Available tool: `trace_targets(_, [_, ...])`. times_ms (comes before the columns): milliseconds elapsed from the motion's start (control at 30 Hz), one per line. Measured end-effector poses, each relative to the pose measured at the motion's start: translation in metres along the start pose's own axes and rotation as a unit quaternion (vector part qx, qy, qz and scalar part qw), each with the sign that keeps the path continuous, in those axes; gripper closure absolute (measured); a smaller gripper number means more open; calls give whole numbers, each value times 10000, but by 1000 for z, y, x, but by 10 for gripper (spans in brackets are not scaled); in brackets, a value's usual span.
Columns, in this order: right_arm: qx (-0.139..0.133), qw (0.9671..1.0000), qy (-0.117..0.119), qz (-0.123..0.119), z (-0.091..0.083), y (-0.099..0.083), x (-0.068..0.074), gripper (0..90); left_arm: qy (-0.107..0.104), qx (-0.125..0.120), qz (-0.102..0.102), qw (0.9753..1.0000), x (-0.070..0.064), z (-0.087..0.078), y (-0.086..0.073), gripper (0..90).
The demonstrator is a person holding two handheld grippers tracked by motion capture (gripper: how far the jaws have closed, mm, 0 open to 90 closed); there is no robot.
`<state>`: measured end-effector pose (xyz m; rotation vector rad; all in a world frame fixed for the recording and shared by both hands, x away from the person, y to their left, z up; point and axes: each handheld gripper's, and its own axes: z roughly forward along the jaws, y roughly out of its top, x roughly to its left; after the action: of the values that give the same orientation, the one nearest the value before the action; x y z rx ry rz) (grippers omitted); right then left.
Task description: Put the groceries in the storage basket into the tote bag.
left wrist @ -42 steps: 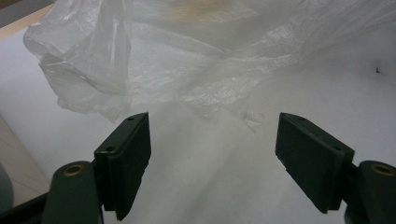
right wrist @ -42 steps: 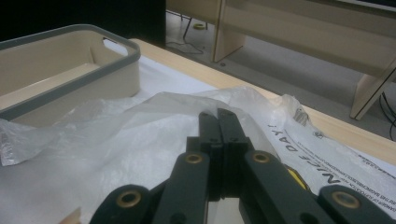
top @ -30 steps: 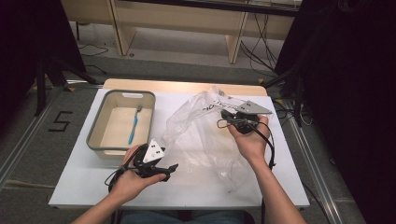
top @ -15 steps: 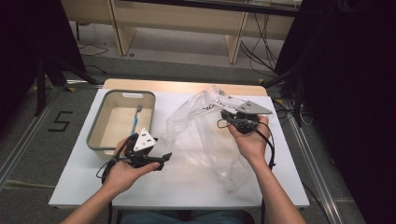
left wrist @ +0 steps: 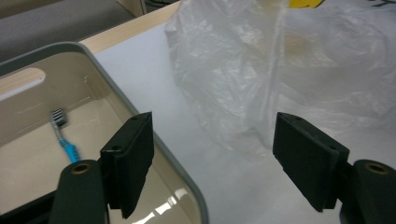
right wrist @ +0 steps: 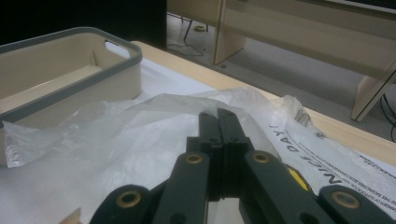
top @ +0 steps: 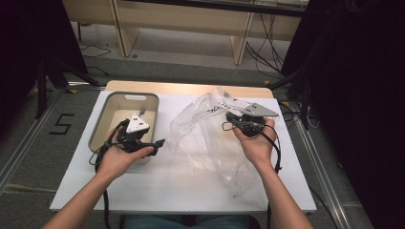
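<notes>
On white table (top: 181, 186) (grey floor around), right gripper (top: 228, 116) seemingly pinches bag (top: 205, 138); left gripper (top: 160, 141) gapes.

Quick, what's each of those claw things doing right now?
Left gripper: open, empty, over the bin's edge.
Right gripper: shut on the plastic bag.

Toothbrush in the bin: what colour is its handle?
Blue handle on the toothbrush, with dark bristles; clearest in the left gripper view.

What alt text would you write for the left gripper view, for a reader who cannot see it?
The left gripper hangs with its two black jaws wide open over the edge of a beige bin that holds a blue toothbrush. A crumpled clear plastic bag lies ahead on the white table.
</notes>
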<state>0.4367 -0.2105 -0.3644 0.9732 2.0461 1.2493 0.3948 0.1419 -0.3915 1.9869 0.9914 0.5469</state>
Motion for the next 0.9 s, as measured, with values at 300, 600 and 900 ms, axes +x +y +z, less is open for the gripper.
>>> trace_targets(300, [5, 10000, 21, 8, 0, 0, 0, 900, 265, 284, -197, 9991, 26, 12, 13, 304])
trace_targets(600, [11, 10000, 32, 4, 0, 0, 0, 900, 390, 587, -393, 9967, 46, 30, 19, 306])
trace_targets(900, [13, 10000, 34, 1, 1, 0, 1, 900, 569, 912, -596, 9924, 66, 51, 23, 306])
